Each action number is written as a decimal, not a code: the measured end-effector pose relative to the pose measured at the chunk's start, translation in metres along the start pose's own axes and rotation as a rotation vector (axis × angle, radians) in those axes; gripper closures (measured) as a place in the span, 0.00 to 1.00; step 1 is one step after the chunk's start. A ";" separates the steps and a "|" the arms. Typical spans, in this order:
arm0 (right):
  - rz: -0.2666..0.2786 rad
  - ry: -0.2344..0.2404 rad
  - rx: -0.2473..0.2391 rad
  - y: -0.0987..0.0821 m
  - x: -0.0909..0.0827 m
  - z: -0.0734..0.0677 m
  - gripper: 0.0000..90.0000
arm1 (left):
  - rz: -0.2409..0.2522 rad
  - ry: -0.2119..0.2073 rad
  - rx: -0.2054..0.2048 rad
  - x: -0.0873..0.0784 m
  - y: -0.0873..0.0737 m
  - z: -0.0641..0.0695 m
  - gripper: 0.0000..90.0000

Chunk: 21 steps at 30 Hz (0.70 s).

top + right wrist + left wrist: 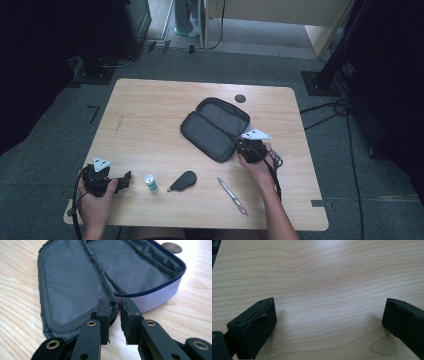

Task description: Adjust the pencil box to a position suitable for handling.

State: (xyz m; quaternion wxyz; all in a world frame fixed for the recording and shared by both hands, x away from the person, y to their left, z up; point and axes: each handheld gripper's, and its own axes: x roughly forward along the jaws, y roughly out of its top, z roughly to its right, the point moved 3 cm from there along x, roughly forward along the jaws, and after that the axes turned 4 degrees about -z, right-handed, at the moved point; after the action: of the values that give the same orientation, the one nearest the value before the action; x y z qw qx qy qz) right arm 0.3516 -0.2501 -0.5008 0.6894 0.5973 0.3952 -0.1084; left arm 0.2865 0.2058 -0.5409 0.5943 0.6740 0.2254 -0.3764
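A dark fabric pencil case (215,127) lies unzipped and spread flat in the middle of the wooden table (150,110). Its grey lining (75,285) faces up, with a blue zip along the rim. My right gripper (241,145) is at the case's near right corner. In the right gripper view its jaws (115,307) stand almost together, pinching the zip edge where the two halves meet. My left gripper (126,179) rests near the table's front left corner, its jaws (329,315) wide open over bare wood with nothing between them.
A small white bottle with a green band (150,182), a black teardrop-shaped item (183,180) and a silver pen (232,196) lie along the front of the table. A round cable grommet (240,98) sits at the back edge. Stands and cables surround the table on the floor.
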 end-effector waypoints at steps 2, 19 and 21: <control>-0.010 0.007 0.006 0.000 0.003 -0.001 0.89 | 0.000 0.000 0.000 0.000 0.000 0.000 0.00; -0.027 0.026 0.087 0.012 0.003 -0.013 1.00 | 0.000 0.000 0.000 0.000 0.000 0.000 0.00; -0.027 0.021 0.083 0.015 0.003 -0.019 1.00 | 0.001 0.000 0.000 0.000 0.000 0.000 0.00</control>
State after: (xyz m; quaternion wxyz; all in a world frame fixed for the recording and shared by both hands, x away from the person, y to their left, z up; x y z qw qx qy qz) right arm 0.3551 -0.2279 -0.4916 0.6584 0.6210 0.4058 -0.1275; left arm 0.2866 0.2058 -0.5409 0.5945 0.6740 0.2252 -0.3763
